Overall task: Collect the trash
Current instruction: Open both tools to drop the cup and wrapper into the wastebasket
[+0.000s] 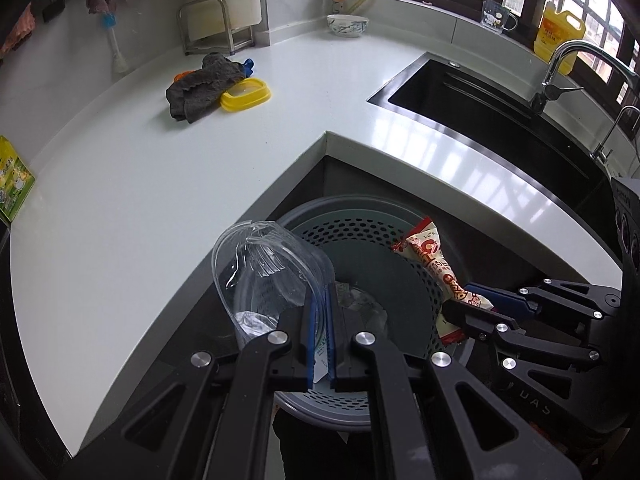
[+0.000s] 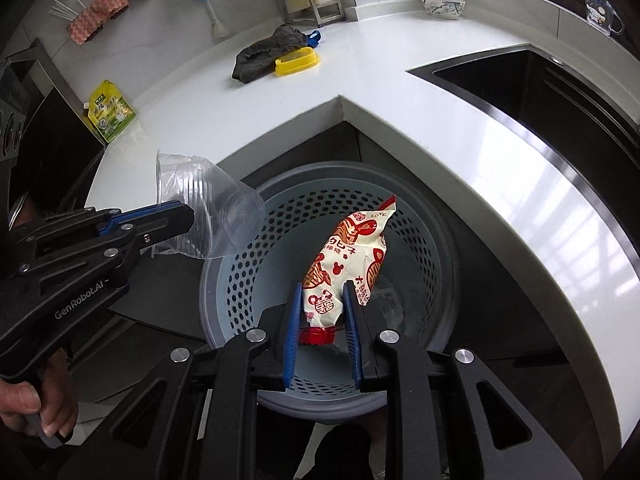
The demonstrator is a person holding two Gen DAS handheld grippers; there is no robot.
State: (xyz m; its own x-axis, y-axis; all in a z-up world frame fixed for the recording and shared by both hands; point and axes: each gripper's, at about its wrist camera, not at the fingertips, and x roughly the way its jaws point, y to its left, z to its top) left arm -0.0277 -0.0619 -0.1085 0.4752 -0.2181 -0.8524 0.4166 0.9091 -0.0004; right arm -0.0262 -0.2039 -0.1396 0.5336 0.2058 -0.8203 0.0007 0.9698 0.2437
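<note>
A round perforated grey-blue trash bin (image 1: 362, 236) (image 2: 248, 280) stands on the floor in the inner corner of the L-shaped counter. My left gripper (image 1: 320, 304) (image 2: 182, 212) is shut on the rim of a clear plastic cup (image 1: 264, 268) (image 2: 208, 212), which hangs over the bin's left edge. My right gripper (image 2: 322, 300) (image 1: 468, 300) is shut on the lower end of a red-and-white snack wrapper (image 2: 352, 256) (image 1: 436, 264), held above the bin's opening. Crumpled scraps lie at the bin's bottom (image 1: 360, 304).
On the white counter (image 1: 160, 168) lie a grey rag (image 1: 204, 84) (image 2: 264, 52), a yellow lid (image 1: 246, 94) (image 2: 298, 60) and a green pouch (image 2: 110, 110) (image 1: 12, 180). A black sink (image 1: 500, 120) with a tap lies to the right. A bowl (image 1: 347, 25) sits at the back.
</note>
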